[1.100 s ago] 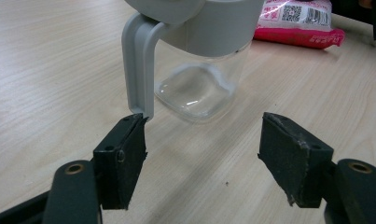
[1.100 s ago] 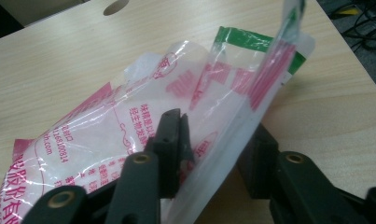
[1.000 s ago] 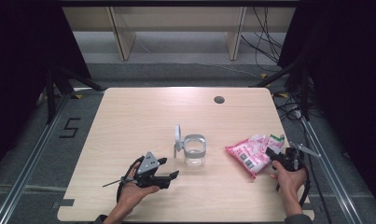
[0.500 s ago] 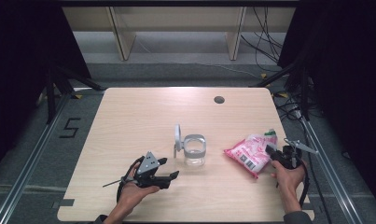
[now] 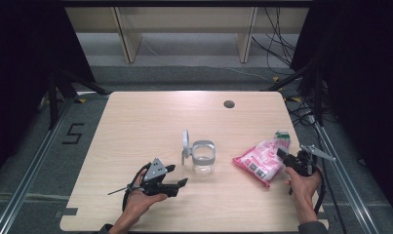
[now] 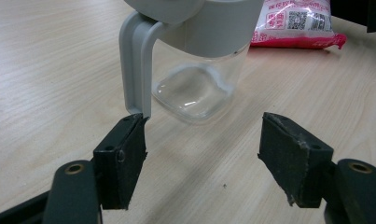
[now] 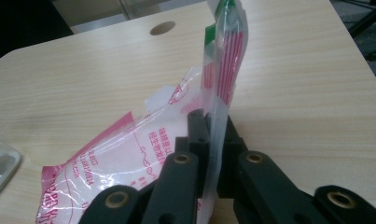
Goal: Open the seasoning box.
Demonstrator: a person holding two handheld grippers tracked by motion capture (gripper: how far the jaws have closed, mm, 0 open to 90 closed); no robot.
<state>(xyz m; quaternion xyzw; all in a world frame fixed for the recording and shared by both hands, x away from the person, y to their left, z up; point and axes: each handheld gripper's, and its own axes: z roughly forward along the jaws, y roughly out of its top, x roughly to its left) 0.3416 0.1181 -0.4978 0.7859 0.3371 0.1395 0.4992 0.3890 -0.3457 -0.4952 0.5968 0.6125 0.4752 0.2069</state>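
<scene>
The right gripper (image 7: pixel 212 140) is pinching with its jaws fully together on the thin sealed edge of the pink snack bag (image 7: pixel 129 163), and that clamped strip is standing upright between the pads, its green-and-red striped end pointing up and away from the camera. In the high view the right gripper (image 5: pixel 292 161) is sitting near the table's right edge, touching the bag (image 5: pixel 260 160) at its right end. The bag's long axis is running diagonally across the table (image 5: pixel 150 117): the pinched, green-tipped end is pointing toward the far right corner, and the fuller body is lying flat, reaching toward the near centre. The person's right hand (image 5: pixel 303 181) is wrapping the gripper's handle from below.

The left gripper (image 6: pixel 202 156) is holding its jaws wide apart with nothing between them; bare tabletop is showing in the gap. Its left pad is sitting just at the foot of the grey handle of the clear jar (image 6: pixel 195 70), though whether it is touching I cannot tell. In the high view the left gripper (image 5: pixel 177 176) is resting low on the table, aimed rightward at the jar (image 5: pixel 203 157), which is standing upright near the middle with its grey lid (image 5: pixel 185 140) hinged open and standing on edge at its left. The jar is standing between the two grippers, apart from the bag.
</scene>
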